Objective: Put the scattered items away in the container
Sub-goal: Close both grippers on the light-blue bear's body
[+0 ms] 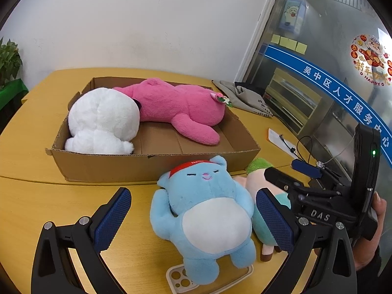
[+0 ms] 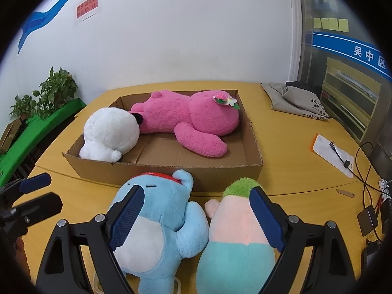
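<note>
A light blue plush (image 1: pixel 208 210) with a red headband lies on its back on the yellow table, between the wide-apart fingers of my left gripper (image 1: pixel 194 220), which is open. Right beside it lies a pastel plush (image 2: pixel 235 232) with a green top. My right gripper (image 2: pixel 197 218) is open above both toys: one finger is over the blue plush (image 2: pixel 161 220), the other over the pastel one. Behind them stands a shallow cardboard box (image 2: pixel 171 171) holding a white plush (image 2: pixel 110 129) and a pink plush (image 2: pixel 191 115).
A clear phone case (image 1: pixel 181 279) lies under the blue plush's feet. At the back right sit a grey cloth bag (image 2: pixel 299 100), a white packet (image 2: pixel 333 154) and black cables (image 2: pixel 365 171). Potted plants (image 2: pixel 56 90) stand left of the table.
</note>
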`<state>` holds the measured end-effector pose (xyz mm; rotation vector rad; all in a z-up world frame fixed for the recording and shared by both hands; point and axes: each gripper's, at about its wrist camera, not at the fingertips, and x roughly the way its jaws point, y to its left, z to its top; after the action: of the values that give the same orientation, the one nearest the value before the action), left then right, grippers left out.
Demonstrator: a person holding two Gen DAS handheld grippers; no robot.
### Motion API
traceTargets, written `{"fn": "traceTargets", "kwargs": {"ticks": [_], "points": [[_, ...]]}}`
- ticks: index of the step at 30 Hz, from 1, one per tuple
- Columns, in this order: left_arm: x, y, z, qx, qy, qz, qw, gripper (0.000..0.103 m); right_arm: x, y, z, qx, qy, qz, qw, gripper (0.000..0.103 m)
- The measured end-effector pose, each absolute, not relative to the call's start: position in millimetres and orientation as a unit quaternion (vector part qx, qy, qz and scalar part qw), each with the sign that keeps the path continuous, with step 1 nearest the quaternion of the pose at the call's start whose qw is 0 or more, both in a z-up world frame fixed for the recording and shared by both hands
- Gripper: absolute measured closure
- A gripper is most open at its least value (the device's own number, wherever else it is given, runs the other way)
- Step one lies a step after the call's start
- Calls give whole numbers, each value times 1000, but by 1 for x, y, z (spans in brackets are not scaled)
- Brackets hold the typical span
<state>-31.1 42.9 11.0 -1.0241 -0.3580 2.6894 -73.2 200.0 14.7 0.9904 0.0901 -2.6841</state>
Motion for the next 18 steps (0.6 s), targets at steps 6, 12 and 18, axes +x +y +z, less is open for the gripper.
{"fn": "traceTargets", "kwargs": {"ticks": [6, 12, 18], "points": [[-62, 36, -10, -382, -137, 901, 154, 0, -58, 184, -10, 366, 54, -900, 230, 15], [-107, 40, -59, -440, -137, 867, 192, 0, -50, 143, -51, 411, 88, -862, 283, 14], [-114, 49, -87, -467, -141, 843, 227, 10, -48, 130, -67, 403, 105, -867, 274, 15]]}}
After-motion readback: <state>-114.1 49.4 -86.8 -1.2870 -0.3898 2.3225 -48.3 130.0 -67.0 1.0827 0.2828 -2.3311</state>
